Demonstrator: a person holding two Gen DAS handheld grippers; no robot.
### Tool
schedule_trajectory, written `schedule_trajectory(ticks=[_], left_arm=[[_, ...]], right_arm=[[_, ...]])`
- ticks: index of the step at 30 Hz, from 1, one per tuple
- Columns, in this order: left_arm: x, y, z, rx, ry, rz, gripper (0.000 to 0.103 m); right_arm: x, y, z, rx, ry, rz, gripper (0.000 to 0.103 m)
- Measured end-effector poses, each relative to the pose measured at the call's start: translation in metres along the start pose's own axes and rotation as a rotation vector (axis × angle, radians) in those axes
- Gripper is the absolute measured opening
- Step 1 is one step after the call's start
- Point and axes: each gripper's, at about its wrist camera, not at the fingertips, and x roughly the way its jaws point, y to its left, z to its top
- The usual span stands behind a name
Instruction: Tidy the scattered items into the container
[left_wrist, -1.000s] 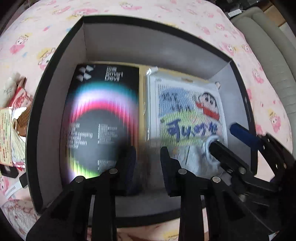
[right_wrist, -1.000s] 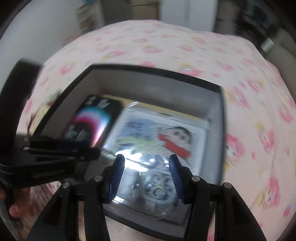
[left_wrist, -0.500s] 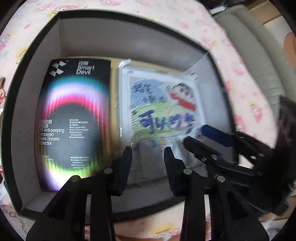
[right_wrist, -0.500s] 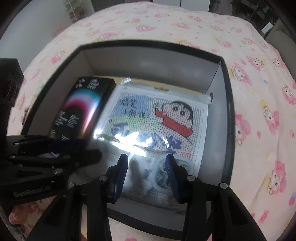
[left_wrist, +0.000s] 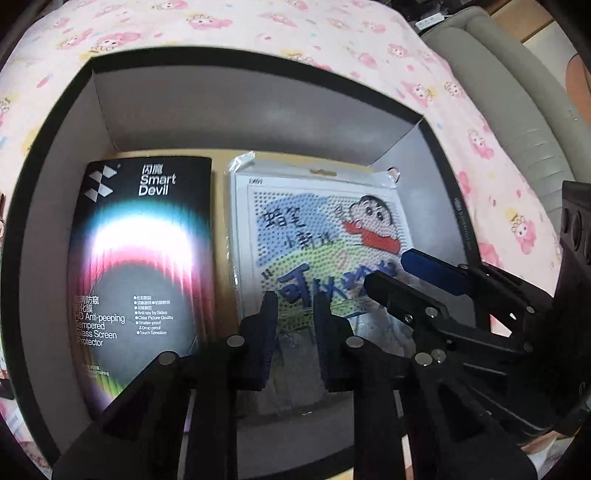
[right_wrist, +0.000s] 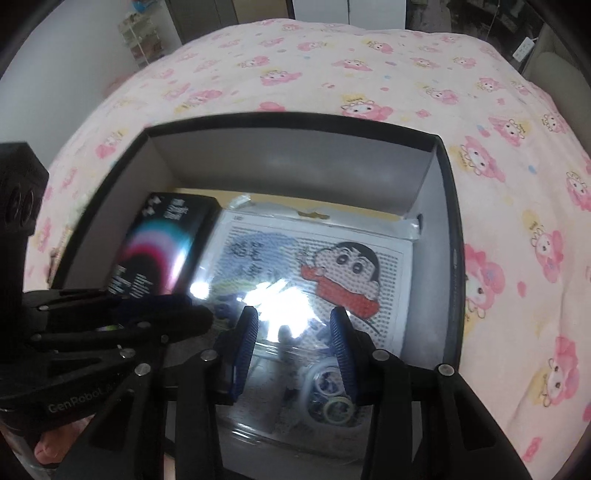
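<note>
A black box (left_wrist: 258, 62) with grey inner walls sits on the bed. Inside it a black "Smart Devil" screen-protector carton (left_wrist: 147, 258) lies at the left. A cartoon bead kit in a clear plastic pack (left_wrist: 317, 229) lies at the right. My left gripper (left_wrist: 295, 299) hovers over the pack's near end, its jaws closing to a narrow gap with nothing pressed between them. My right gripper (right_wrist: 294, 312), with blue ridged pads, stands open just above the same pack (right_wrist: 332, 258), beside the left gripper (right_wrist: 199, 314). In the left wrist view the right gripper (left_wrist: 388, 267) comes in from the right.
The box (right_wrist: 295, 118) rests on a pink cartoon-print bedsheet (right_wrist: 332, 66) that surrounds it. A grey padded bench or sofa (left_wrist: 517, 110) runs along the right of the bed. A hand (right_wrist: 48, 450) shows at the lower left under the left gripper.
The left gripper has shifted right along the box's near side, so the loose items left of the box are out of view. Its jaws widened, then narrowed. The right jaws have narrowed.
</note>
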Motion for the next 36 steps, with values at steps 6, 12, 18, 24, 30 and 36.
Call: schedule_trajectory(ticks=[6,12,18,24,30,36], left_arm=[[0.000,0.001,-0.009,0.004,0.006,-0.009,0.018],[-0.027,-0.003,-0.018,-0.050,-0.027,-0.070,0.035],[-0.093,-0.039,-0.052,0.085,-0.192,-0.043,0.050],[-0.118,-0.040,-0.057,0.149,-0.225,-0.087,0.056],[-0.124,-0.037,-0.068,0.189,-0.263,-0.064,0.059],[-0.148,-0.014,-0.082,0.185,-0.314,-0.035,0.068]], right_arm=[[0.010,0.009,-0.012,-0.018,0.055,-0.004,0.036],[-0.011,0.009,-0.027,0.043,0.032,0.022,0.035],[-0.077,0.023,-0.046,0.108,-0.151,-0.042,0.039],[-0.114,0.042,-0.076,0.134,-0.231,-0.089,0.045],[-0.136,0.062,-0.087,0.143,-0.267,-0.066,0.058],[-0.140,0.088,-0.092,0.144,-0.280,-0.004,0.060]])
